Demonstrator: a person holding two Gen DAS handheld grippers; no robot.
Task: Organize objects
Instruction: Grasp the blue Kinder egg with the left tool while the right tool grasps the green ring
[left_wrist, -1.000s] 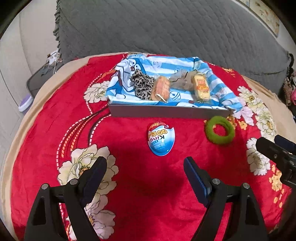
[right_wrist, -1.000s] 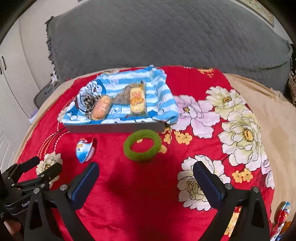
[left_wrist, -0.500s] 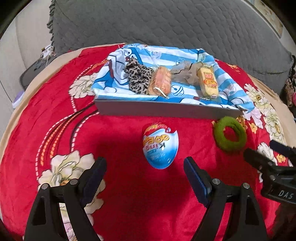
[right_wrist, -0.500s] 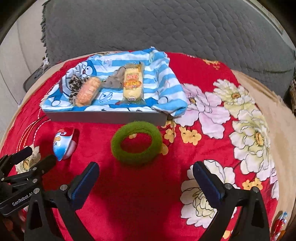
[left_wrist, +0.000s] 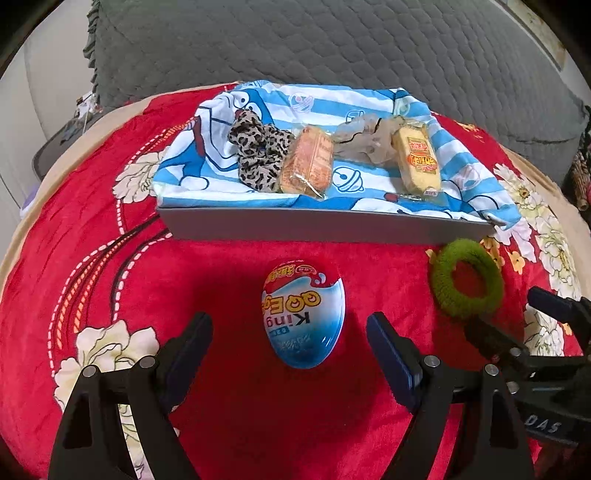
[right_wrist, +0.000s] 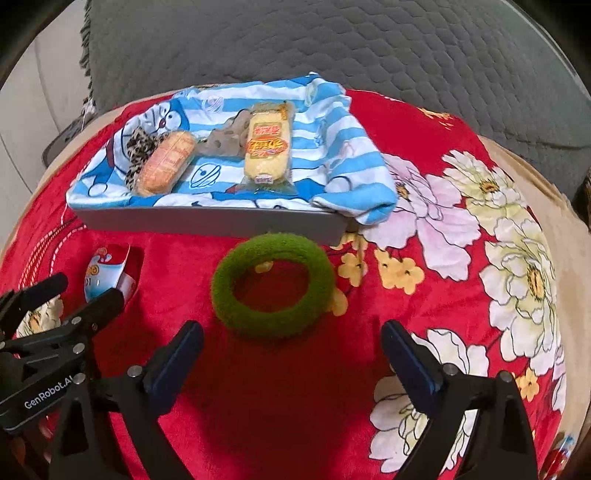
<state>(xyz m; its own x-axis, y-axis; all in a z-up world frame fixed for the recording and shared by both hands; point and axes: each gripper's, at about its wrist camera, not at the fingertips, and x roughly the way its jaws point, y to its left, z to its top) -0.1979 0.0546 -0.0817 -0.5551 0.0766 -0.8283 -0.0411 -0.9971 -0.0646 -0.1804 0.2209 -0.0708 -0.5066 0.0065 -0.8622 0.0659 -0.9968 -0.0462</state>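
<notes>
Quick count: one grey shallow tray (left_wrist: 325, 225), lined with one blue-and-white striped cartoon cloth (left_wrist: 369, 103). Inside it are two wrapped snack cakes, one orange-brown (left_wrist: 308, 166) and one pale yellow (left_wrist: 415, 160), plus one leopard-print fabric scrunchie (left_wrist: 258, 155) and one crumpled beige-grey scrunchie (left_wrist: 364, 138). Out on the red floral blanket (left_wrist: 110, 229) there's one blue-and-white plastic surprise egg with a red top (left_wrist: 303, 314) and one fuzzy green ring-shaped scrunchie (right_wrist: 273, 290). So three scrunchies total. Two black grippers, too.

Left wrist: close, angled down at egg (left_wrist: 303, 314)
Right wrist: close, angled down at green ring (right_wrist: 273, 291)
Shared: tray (left_wrist: 325, 225), both items
</notes>
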